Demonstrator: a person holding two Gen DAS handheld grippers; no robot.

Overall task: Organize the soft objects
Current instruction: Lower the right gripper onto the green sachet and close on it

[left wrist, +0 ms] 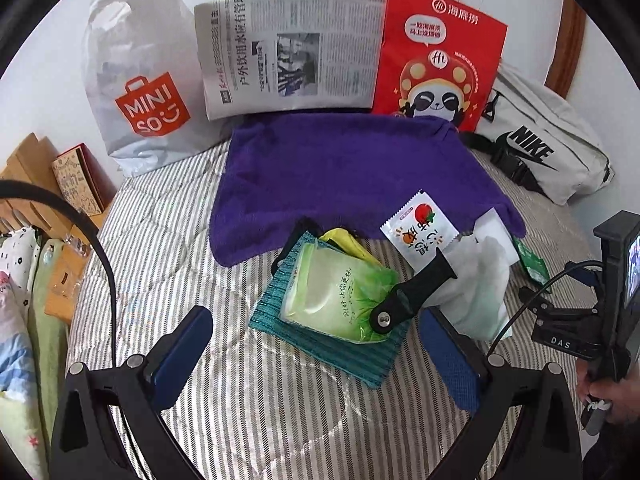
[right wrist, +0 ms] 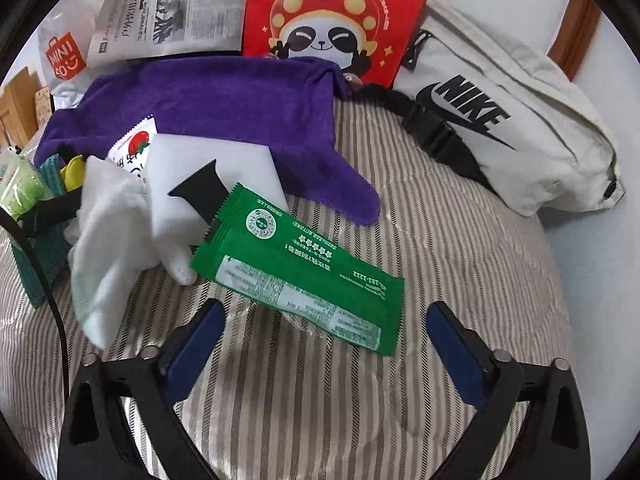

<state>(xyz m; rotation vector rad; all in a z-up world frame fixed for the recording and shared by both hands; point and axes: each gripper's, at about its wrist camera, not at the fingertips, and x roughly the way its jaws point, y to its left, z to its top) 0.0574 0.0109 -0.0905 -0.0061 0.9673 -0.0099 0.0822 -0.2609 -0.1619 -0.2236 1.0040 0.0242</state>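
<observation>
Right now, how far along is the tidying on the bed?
Nothing looks sorted yet. Both tongs, left and right, are open and empty. The purple towel, white cloth, green packet and tissue pack lie jumbled on the striped bedspread.

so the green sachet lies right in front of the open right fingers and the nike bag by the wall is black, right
Not quite: the Nike bag is off-white with a black logo and strap, as the right wrist view shows. The rest holds: the green sachet lies on the striped bedcover just ahead of the open right gripper.
</observation>
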